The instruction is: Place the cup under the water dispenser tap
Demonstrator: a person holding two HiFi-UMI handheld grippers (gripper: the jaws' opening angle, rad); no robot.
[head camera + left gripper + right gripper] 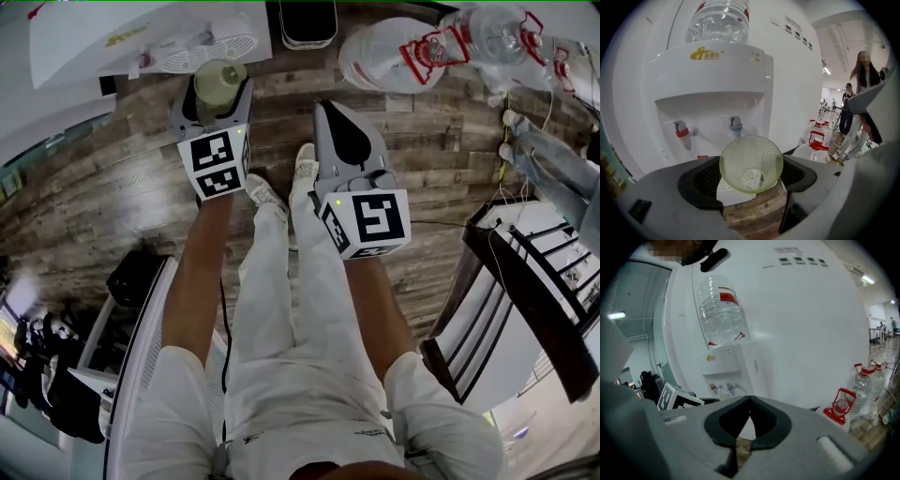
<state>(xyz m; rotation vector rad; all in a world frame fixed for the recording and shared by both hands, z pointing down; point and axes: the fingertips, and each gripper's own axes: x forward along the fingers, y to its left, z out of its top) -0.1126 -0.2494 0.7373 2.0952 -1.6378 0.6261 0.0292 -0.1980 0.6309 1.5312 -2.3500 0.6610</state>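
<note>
Cup [751, 164] grasped in your left gripper [217, 94], in front of the dispenser [717, 70], below the blue tap [735, 123]. Hold it upright, centre it under that spout, and seat it before letting go. Right gripper [749, 404] clenched, empty.

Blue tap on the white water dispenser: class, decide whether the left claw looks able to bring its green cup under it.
Probably yes. The left claw holds the textured green plastic cup facing the blue tap of the white water dispenser, and nothing stands between them.
</note>
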